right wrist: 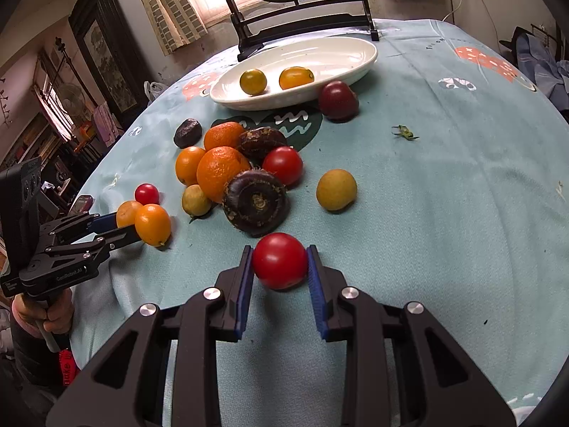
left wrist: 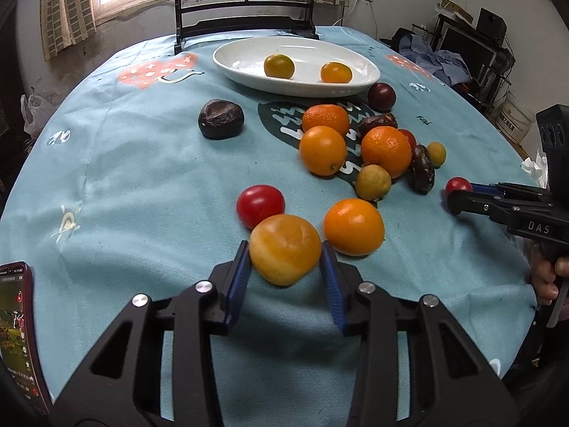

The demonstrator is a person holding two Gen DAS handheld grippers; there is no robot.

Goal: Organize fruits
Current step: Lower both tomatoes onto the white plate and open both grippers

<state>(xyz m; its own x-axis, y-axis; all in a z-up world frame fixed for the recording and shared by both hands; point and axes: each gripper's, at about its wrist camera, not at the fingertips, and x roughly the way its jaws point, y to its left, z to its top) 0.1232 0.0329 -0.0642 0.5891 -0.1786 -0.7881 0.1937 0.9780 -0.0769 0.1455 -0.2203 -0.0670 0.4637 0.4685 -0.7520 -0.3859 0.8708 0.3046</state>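
My left gripper (left wrist: 284,259) is shut on a yellow-orange fruit (left wrist: 284,249) just above the cloth; it also shows in the right wrist view (right wrist: 126,213). My right gripper (right wrist: 280,267) is shut on a red tomato (right wrist: 280,260), also seen in the left wrist view (left wrist: 458,185). A white oval dish (left wrist: 249,49) at the back holds two small yellow-orange fruits (left wrist: 279,66) (left wrist: 336,72). Oranges (left wrist: 322,150), dark fruits (left wrist: 220,119), a red tomato (left wrist: 260,204) and small yellow fruits (left wrist: 373,182) lie loose on the blue cloth.
A black wooden stand (left wrist: 245,25) with a round painted screen stands behind the dish. A phone (left wrist: 17,331) lies at the left table edge. A dark red plum (right wrist: 337,100) sits beside the dish. A small green stem (right wrist: 403,132) lies on the cloth at right.
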